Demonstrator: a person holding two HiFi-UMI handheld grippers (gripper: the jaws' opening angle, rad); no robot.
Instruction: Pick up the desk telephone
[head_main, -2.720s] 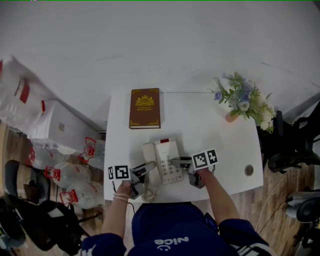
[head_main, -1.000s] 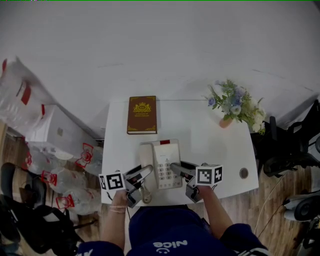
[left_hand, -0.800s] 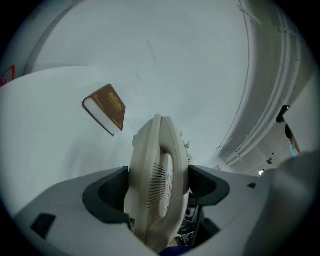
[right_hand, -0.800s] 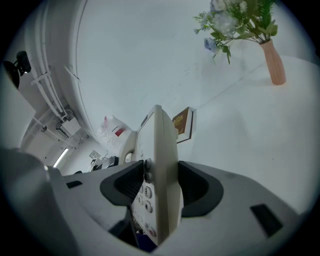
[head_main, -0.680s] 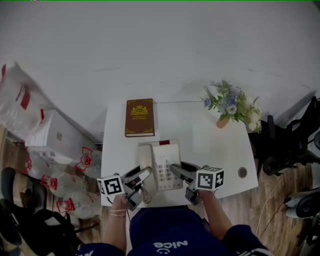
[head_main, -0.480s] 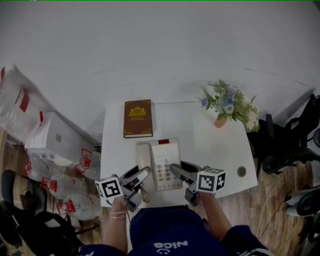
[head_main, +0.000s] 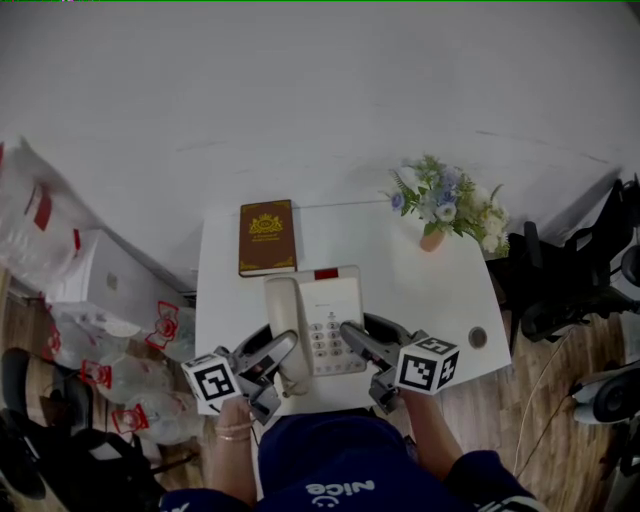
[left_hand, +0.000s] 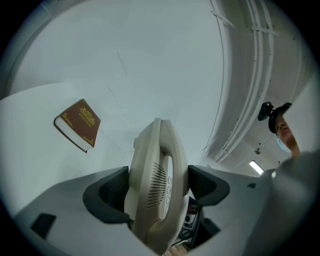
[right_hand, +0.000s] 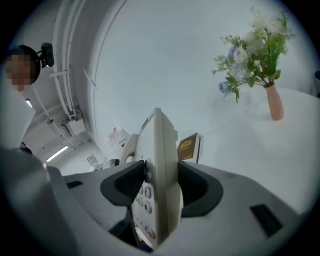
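The phone (head_main: 312, 318) has come up closer to the head camera, held over the table (head_main: 440, 290) between the left gripper (head_main: 272, 352) and the right gripper (head_main: 362, 340). In the left gripper view the jaws are squeezed tight on the phone's handset side. In the right gripper view the jaws are clamped on its keypad side.

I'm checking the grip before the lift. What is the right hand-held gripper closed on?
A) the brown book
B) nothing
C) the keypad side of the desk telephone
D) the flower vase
C: in the right gripper view, both jaws of the right hand-held gripper press on the desk telephone along its keypad edge.
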